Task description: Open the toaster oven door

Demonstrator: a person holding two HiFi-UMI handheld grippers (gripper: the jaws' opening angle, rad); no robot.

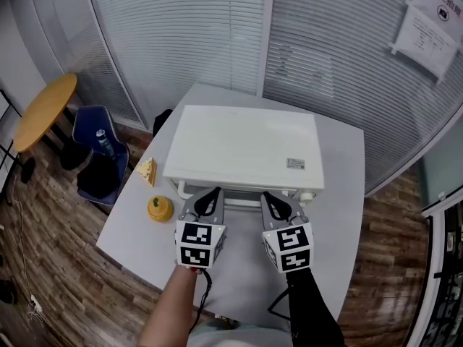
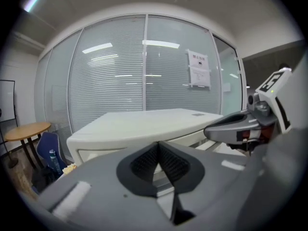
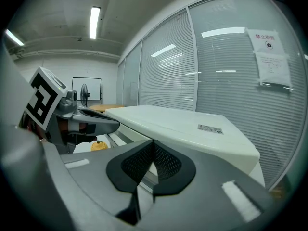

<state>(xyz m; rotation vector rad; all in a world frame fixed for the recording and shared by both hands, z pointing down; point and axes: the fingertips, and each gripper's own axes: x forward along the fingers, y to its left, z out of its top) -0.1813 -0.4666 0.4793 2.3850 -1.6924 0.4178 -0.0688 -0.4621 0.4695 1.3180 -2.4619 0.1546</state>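
Note:
A white toaster oven (image 1: 246, 147) stands on a light grey table (image 1: 340, 194), its front facing me. Its door handle bar (image 1: 242, 194) runs along the front, below the top edge. My left gripper (image 1: 210, 197) is just in front of the handle's left part, and my right gripper (image 1: 277, 202) is in front of its right part. In the left gripper view the pads meet at the tips of the left gripper (image 2: 158, 146), with the oven (image 2: 144, 121) behind. The right gripper (image 3: 153, 143) is likewise shut before the oven (image 3: 183, 124). Neither holds anything that I can see.
A yellow round object (image 1: 160, 208) and a yellowish wedge (image 1: 147, 170) lie on the table left of the oven. On the floor at left are a blue chair (image 1: 101, 154) and a round wooden table (image 1: 43, 110). Glass walls with blinds stand behind.

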